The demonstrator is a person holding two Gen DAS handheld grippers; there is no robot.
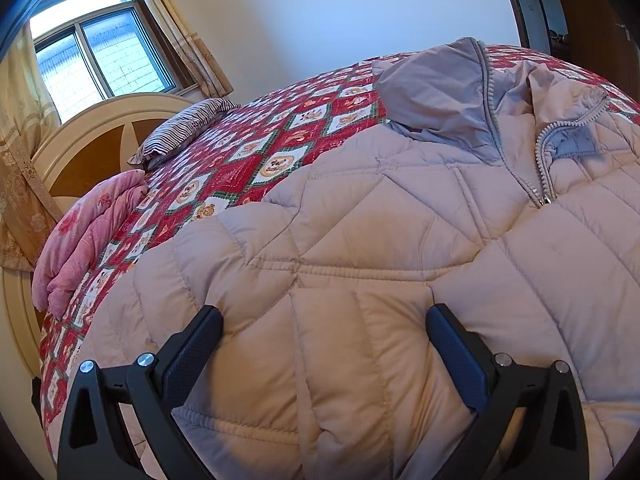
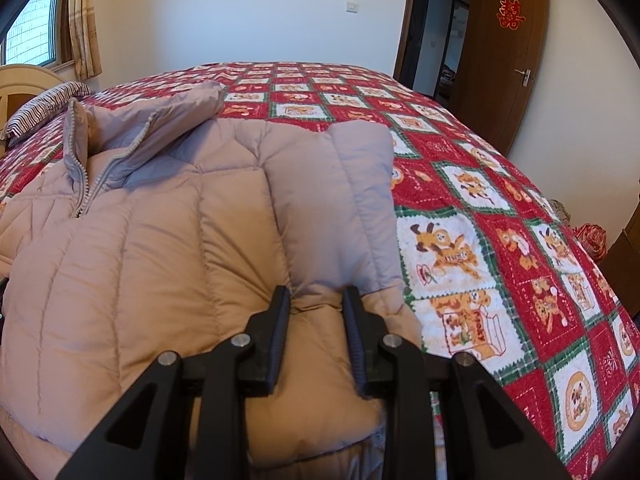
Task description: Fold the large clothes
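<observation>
A pale beige quilted puffer jacket point(image 1: 360, 240) lies front up on the bed, zip partly open and grey collar point(image 1: 440, 92) raised. My left gripper point(image 1: 326, 320) hovers low over its lower body, open wide, with padding under the fingers but nothing pinched. In the right wrist view the jacket point(image 2: 140, 260) fills the left half, and a sleeve point(image 2: 340, 184) is folded along its right edge. My right gripper point(image 2: 318, 300) is shut on a puffy fold of the jacket at the near end of that sleeve, fabric bulging between the pads.
The bed carries a red patchwork quilt point(image 2: 500, 240). A striped pillow point(image 1: 188, 132) and a folded pink blanket point(image 1: 88, 240) lie by the wooden headboard point(image 1: 100, 140). A brown door point(image 2: 504, 60) stands open at the far right, with a red bag point(image 2: 592, 240) on the floor.
</observation>
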